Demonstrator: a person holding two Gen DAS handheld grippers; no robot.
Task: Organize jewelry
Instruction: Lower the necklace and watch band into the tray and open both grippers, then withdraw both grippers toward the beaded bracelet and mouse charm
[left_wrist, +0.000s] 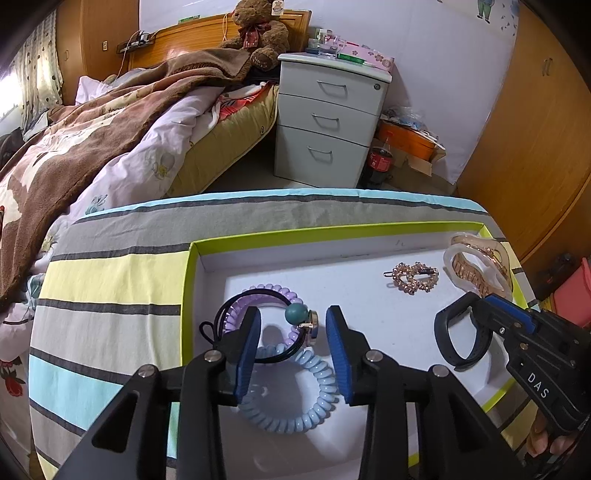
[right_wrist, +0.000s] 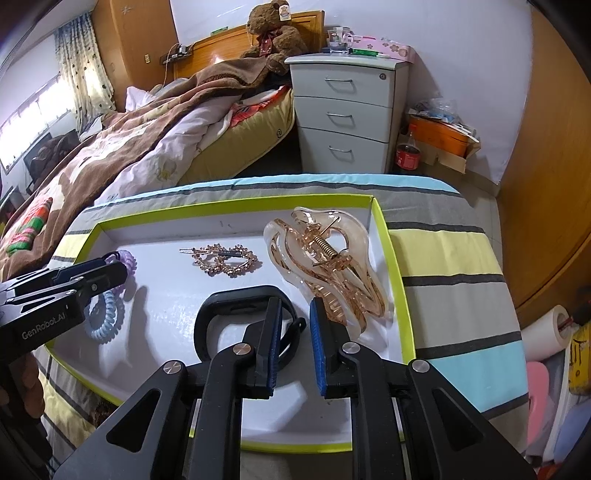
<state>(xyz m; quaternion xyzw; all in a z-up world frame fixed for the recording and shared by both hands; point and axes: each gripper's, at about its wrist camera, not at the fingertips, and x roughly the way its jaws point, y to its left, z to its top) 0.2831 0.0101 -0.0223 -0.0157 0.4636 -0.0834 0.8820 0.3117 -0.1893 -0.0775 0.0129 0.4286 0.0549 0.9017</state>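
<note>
All jewelry lies inside the tray (right_wrist: 400, 266): coil ties (left_wrist: 295, 387), heart clip (right_wrist: 229, 262), claw clip (right_wrist: 332, 258), black band (right_wrist: 236, 306). Left gripper (left_wrist: 293, 347) open wide over the ties, holding nothing. Right gripper (right_wrist: 297, 347) slightly open, straddling the band's edge, no grip evident; task looks nearly done.

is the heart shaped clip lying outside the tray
No, the heart-shaped clip lies on the white floor inside the green-rimmed tray, between the coil hair ties and the big claw clip.
</note>
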